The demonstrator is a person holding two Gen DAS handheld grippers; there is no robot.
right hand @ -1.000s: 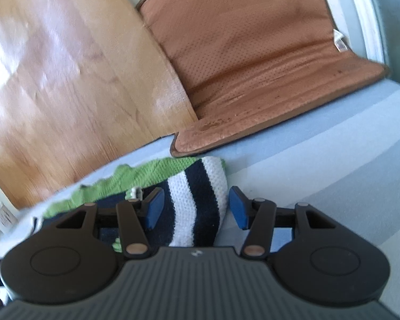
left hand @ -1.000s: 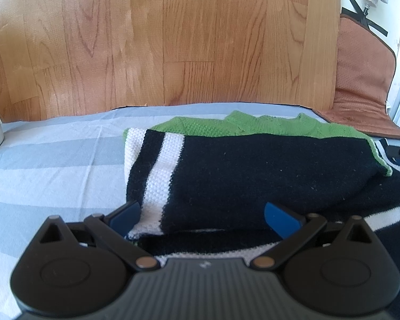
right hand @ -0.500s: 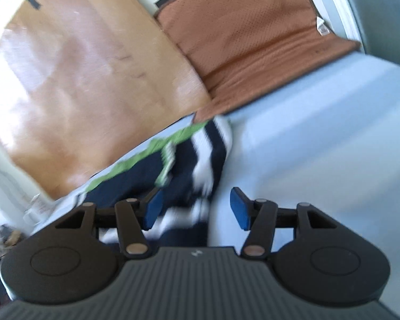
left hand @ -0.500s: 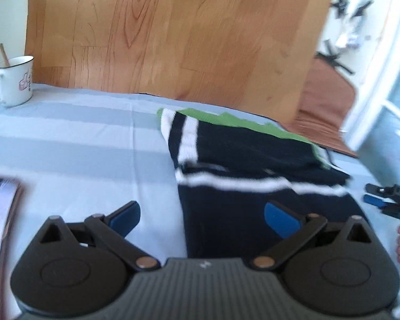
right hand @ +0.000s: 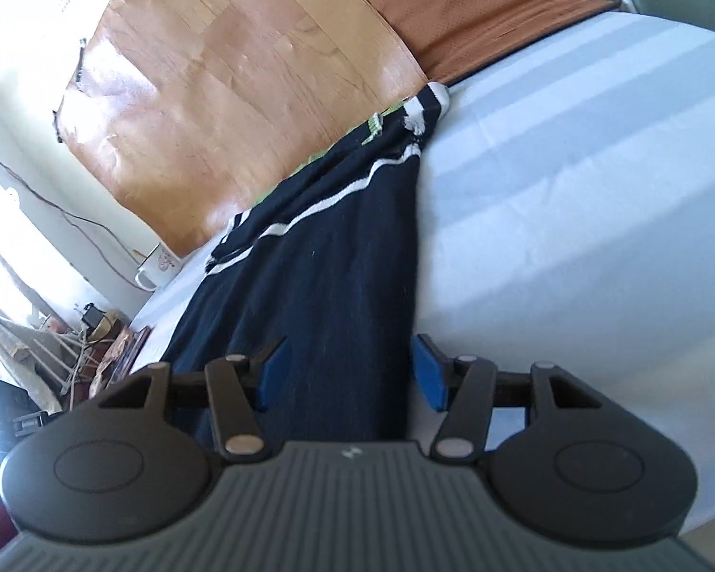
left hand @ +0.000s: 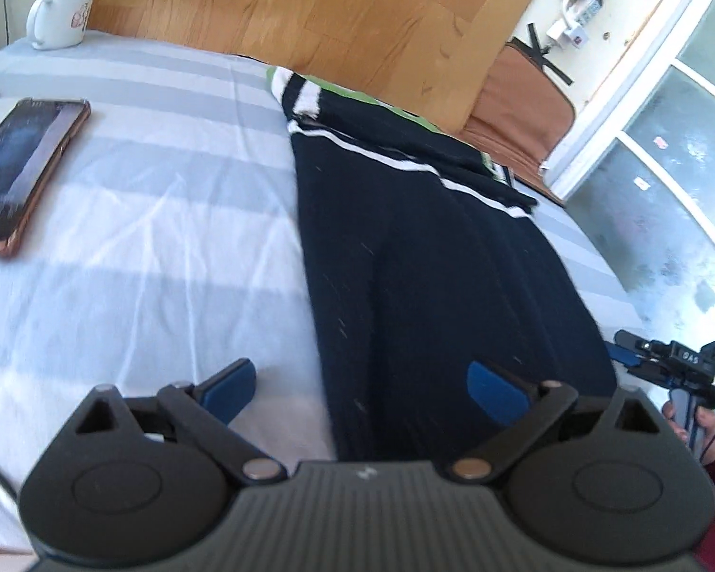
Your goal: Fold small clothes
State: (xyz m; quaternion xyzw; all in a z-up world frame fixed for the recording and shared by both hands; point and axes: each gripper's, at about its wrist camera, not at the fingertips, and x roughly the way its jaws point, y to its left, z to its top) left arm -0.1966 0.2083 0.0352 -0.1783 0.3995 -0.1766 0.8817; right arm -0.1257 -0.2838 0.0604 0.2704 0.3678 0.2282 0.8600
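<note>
A small black knit sweater (left hand: pixel 429 257) with white stripes and green trim lies flat on the blue-and-white striped sheet (left hand: pixel 143 248), its sleeves folded across the far end. It also shows in the right wrist view (right hand: pixel 319 276). My left gripper (left hand: pixel 362 386) is open over the near left corner of the hem. My right gripper (right hand: pixel 348 372) is open over the near right corner of the hem, and it shows in the left wrist view (left hand: pixel 643 357). Neither holds cloth.
A phone (left hand: pixel 24 162) lies on the sheet at the left. A white mug (left hand: pixel 62 16) stands at the far left by the wooden board (left hand: pixel 310 14). A brown cushion (right hand: pixel 476 5) leans at the far right. Clutter (right hand: pixel 71 343) lies past the sheet's left edge.
Both grippers have pulled back from the folded sleeves at the far end to the near hem. They were open throughout. The sleeves stay folded on the sweater.
</note>
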